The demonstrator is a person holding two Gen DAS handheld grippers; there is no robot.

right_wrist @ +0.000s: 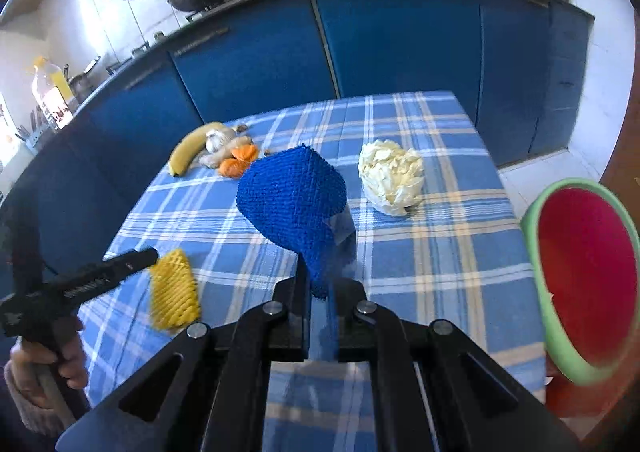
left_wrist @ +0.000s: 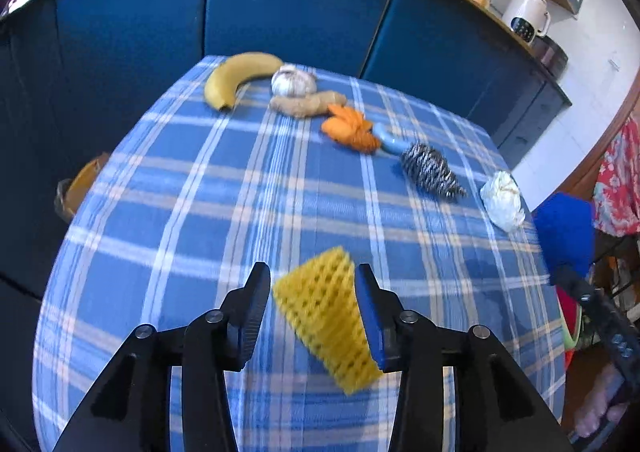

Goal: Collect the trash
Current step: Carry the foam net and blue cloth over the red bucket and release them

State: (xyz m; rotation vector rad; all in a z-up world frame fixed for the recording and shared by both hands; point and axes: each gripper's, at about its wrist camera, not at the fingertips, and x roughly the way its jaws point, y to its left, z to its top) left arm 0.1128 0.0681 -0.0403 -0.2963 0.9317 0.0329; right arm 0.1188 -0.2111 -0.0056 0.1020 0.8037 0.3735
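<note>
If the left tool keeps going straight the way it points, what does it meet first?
Most likely the yellow foam net, which sits between the open left tool's fingers on the checked tablecloth. Motion blur makes the depth uncertain.

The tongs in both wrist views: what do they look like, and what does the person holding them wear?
Both tongs are matte black linkages with round silver pivot bolts. The left tongs have flat fingers, one with a ribbed black pad, the other blue-faced. The right tongs show cut-out slots in their arms. From the right wrist view, the left tool's black body carries pale lettering, too blurred to read. A fuzzy pale cuff covers that wrist.
</note>
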